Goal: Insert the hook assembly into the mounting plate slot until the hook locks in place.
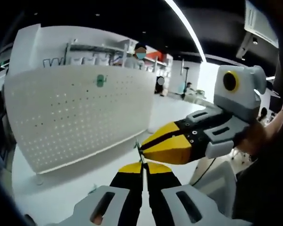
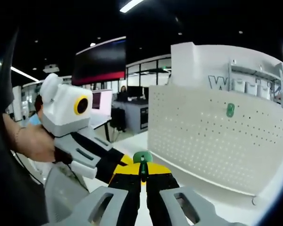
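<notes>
A white perforated mounting plate (image 1: 80, 117) stands upright on the white table, with a small green hook (image 1: 100, 81) fixed high on it. In the right gripper view the same plate (image 2: 217, 136) and green hook (image 2: 230, 109) are at the right. In front of the plate my two grippers meet. My left gripper (image 1: 142, 165) is shut on the thin stem of the hook assembly (image 1: 139, 149). My right gripper (image 1: 141, 149) comes in from the right to the same spot. In its own view, my right gripper (image 2: 142, 168) is shut on the assembly's green head (image 2: 142, 157), with my left gripper (image 2: 120, 165) touching from the left.
The white table (image 1: 52, 197) runs along the plate's foot. A white wall unit with shelves (image 1: 94, 52) rises behind the plate. A hand (image 2: 30, 141) holds the left gripper. Desks and people are far behind (image 2: 125, 101).
</notes>
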Tool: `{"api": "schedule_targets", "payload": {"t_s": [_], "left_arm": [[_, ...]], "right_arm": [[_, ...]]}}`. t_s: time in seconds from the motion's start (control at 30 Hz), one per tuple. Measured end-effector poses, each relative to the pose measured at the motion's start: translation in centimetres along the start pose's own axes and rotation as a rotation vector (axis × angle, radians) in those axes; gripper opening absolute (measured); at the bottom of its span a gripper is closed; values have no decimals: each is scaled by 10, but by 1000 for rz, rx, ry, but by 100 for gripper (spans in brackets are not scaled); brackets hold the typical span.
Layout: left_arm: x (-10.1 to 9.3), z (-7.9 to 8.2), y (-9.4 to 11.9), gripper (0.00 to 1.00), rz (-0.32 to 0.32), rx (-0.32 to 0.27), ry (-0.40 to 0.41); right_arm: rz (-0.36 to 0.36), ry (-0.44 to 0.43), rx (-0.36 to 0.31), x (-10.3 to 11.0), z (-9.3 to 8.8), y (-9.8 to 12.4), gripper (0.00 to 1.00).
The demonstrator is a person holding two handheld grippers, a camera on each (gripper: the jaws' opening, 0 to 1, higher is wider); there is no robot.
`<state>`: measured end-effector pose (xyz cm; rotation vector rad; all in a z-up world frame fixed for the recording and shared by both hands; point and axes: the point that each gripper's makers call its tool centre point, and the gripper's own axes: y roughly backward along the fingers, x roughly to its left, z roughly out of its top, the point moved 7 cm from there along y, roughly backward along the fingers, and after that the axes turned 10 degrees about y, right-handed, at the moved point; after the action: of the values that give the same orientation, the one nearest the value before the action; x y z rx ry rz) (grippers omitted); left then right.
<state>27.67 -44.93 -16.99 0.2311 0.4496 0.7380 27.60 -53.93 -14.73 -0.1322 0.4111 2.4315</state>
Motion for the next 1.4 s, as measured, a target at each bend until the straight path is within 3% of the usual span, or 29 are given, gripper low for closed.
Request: {"api": "schedule_targets", "payload": {"t_s": [0.13, 0.33, 0.53, 0.77, 0.87, 0.97, 1.17, 1.4], "left_arm": [[-1, 0, 0, 5, -2, -2, 0], [-3, -4, -2, 29, -17, 17, 38], [-4, -5, -3, 46, -14, 15, 50], [-3, -7, -2, 55, -12, 23, 55], [-3, -11, -3, 63, -30, 46, 129], [-2, -14, -3, 69, -28, 49, 142], [-7, -20, -3, 89, -27, 87, 125], [-16, -16, 4, 100, -46, 37, 91]], "right_arm": [[-1, 7, -2, 0, 0, -1, 0], [-2, 10, -6, 0, 0, -1, 0], [-8, 4, -1, -1, -1, 0, 0], [-19, -1, -3, -5, 0, -1, 0], [-24, -4, -3, -7, -1, -2, 0], [-29, -7, -2, -9, -1, -2, 0], [-36, -15, -2, -11, -2, -1, 0], [-42, -9, 1, -13, -3, 0, 0]]}}
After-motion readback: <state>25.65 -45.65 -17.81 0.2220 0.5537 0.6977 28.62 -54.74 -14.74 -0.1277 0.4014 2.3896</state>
